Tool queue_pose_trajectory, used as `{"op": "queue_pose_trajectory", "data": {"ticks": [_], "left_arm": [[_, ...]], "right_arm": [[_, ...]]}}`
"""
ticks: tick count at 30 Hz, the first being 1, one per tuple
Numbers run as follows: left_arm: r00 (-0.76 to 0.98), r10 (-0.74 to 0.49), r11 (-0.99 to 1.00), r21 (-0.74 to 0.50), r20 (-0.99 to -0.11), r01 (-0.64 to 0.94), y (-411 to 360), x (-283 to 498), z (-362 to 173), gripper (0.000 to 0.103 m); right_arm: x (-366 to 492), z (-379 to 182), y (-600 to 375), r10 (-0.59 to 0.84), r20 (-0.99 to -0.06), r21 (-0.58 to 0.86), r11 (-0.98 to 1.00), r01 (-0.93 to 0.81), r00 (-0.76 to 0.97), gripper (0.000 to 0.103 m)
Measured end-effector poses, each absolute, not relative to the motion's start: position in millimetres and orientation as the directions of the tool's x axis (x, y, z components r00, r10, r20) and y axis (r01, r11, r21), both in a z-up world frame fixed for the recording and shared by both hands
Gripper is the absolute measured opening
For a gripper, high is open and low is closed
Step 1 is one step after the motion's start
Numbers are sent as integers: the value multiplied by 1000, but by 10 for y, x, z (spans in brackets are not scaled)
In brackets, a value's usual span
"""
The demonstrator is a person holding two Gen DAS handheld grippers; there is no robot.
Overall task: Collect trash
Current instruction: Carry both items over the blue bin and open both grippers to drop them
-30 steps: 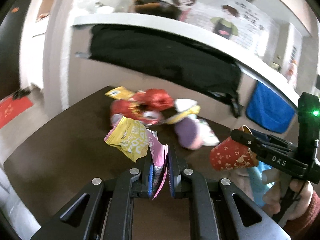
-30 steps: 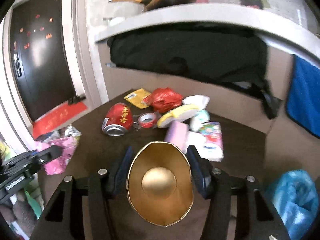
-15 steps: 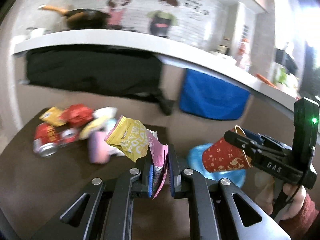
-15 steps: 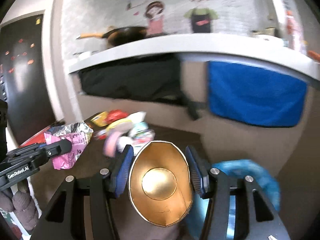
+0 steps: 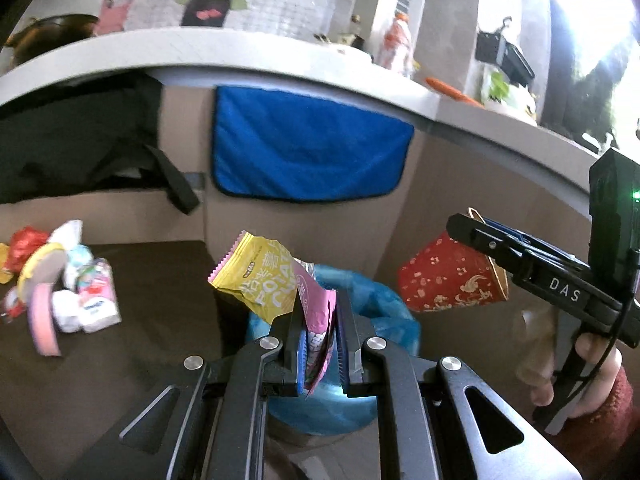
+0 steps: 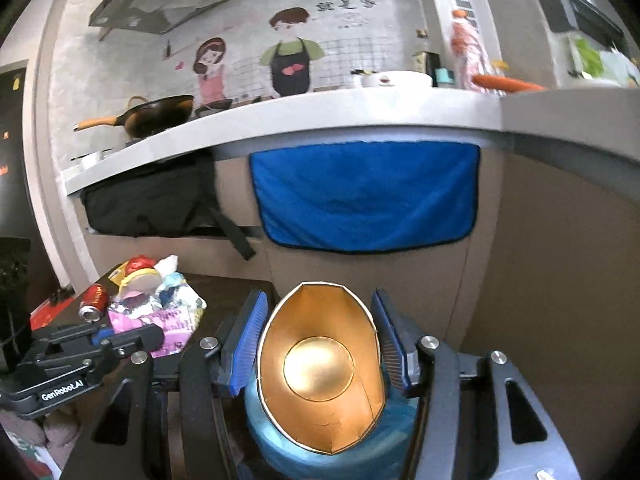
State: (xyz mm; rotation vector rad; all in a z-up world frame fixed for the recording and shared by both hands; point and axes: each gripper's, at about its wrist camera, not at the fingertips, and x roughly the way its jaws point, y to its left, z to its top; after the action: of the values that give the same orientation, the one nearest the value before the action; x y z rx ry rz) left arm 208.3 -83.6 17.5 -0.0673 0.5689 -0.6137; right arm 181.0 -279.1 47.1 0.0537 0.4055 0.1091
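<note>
My left gripper (image 5: 320,332) is shut on snack wrappers: a yellow packet (image 5: 260,280) and a pink one (image 5: 316,312). It hangs above the blue-lined trash bin (image 5: 380,312). My right gripper (image 6: 320,336) is shut on a squashed paper cup (image 6: 320,368), gold inside and red outside (image 5: 448,280), also over the bin (image 6: 280,448). Each gripper shows in the other's view: the right (image 5: 476,236) at the right, the left (image 6: 132,336) at the lower left with the wrappers (image 6: 160,320).
More trash lies on the dark table (image 5: 160,320) at left: a pink tape roll (image 5: 40,312), tissue packs (image 5: 96,304), a red wrapper (image 5: 24,240) and a red can (image 6: 94,300). A counter with a blue cloth (image 5: 308,152) and a black bag (image 6: 148,204) stands behind.
Both grippers have swung right, away from the trash pile, and now hang over the blue bin. They keep hold of the wrappers and the cup.
</note>
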Motion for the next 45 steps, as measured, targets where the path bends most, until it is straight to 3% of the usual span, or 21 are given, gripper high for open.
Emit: {"op": "queue_pose_trajectory", "data": {"ticks": [20,23,24,25,30,35,45], "left_arm": [[390,-634,739,-375,-668,559,-1545,2905,-727,14],[308,-653,722,-445,-692,531,-1610,3093,-942,35],[280,-662,714,-472,-695,517,-1612,3151,-1017,51],[264,-667,711,-488,-697,507,-1610,3179,-1058,54],[267,-676,706,-498,-687,504,-1510,3188,-1119,64],[280,-659,716,-468,-698,518,-1499,3104,-1107,65],[335,-734,667,-533,-591,520,-1233,2993,-698,70]], "right_arm": [[2468,-341,-3221,138,-518,186,981,-46,844,53],[2627,-527,-3299,145,-553,218,976,-26,820,63],[2677,-587,-3319,147,-567,227,974,-18,810,66],[2739,-683,-3352,155,-593,242,970,-8,790,67],[2855,-972,-3397,178,-657,275,961,13,733,67],[2971,-1040,-3254,181,-698,239,971,-13,692,69],[2739,-572,-3353,116,-588,207,978,10,801,69]]}}
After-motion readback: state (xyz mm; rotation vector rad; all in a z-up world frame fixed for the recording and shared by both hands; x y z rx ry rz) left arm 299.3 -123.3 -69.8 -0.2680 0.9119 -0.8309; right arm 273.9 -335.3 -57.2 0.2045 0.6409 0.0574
